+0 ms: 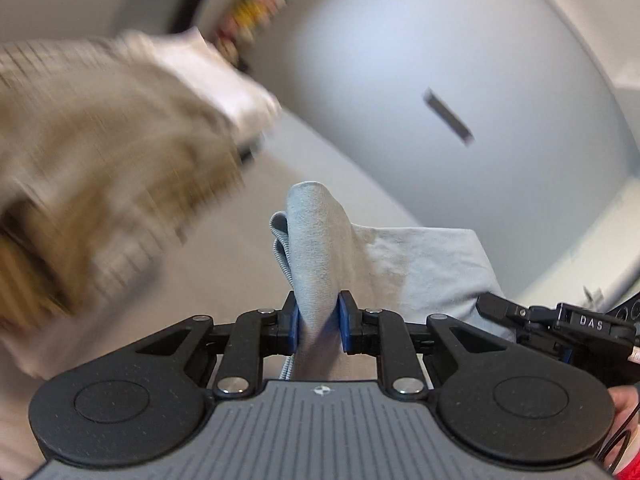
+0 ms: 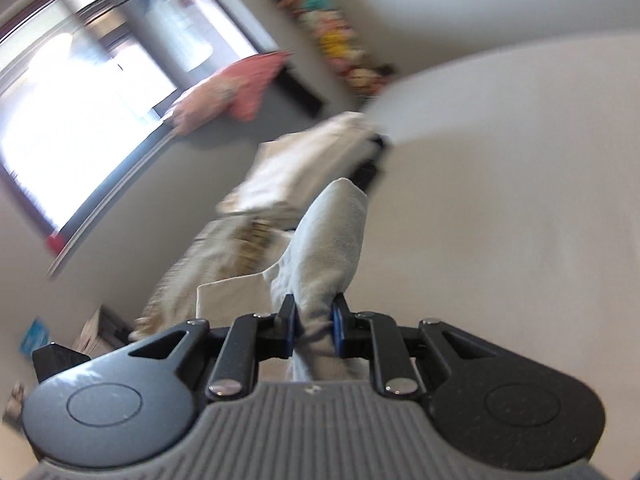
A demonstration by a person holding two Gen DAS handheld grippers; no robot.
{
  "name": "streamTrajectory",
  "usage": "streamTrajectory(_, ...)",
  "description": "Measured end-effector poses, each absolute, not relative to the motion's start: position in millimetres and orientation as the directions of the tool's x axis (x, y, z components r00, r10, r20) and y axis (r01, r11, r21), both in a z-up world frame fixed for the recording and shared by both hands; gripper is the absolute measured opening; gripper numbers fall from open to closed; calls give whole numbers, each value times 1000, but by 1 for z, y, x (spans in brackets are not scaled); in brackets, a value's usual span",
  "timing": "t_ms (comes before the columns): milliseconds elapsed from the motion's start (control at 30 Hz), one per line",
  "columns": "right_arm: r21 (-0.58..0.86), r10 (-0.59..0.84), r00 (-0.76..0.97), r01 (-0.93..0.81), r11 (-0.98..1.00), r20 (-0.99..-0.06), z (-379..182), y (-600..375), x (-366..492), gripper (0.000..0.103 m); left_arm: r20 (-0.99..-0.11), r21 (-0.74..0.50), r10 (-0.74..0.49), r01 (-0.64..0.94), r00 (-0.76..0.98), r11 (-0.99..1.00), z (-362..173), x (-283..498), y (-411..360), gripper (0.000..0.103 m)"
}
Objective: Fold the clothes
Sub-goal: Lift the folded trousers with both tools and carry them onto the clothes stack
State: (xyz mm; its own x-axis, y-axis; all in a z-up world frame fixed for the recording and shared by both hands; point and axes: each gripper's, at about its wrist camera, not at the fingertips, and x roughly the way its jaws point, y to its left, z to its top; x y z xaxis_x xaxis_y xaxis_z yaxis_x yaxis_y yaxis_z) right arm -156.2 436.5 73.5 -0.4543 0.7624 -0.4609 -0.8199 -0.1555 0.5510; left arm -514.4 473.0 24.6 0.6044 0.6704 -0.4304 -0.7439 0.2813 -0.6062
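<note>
Both claws clamp folds of one pale grey-blue garment, lifted off the surface.

Left gripper pinches a bunched ridge of the garment between its blue pads, the cloth spreading rightward toward the right gripper. In the right wrist view, the right gripper grips another fold. A blurred beige clothes pile lies left; a window glows behind.
</note>
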Motion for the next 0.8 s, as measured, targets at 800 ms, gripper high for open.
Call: streamTrajectory(800,235,407,-624,-694,-680,-667,118,725,-434,20,-497,-627,867,-709,43,-324,41,-646,513,21)
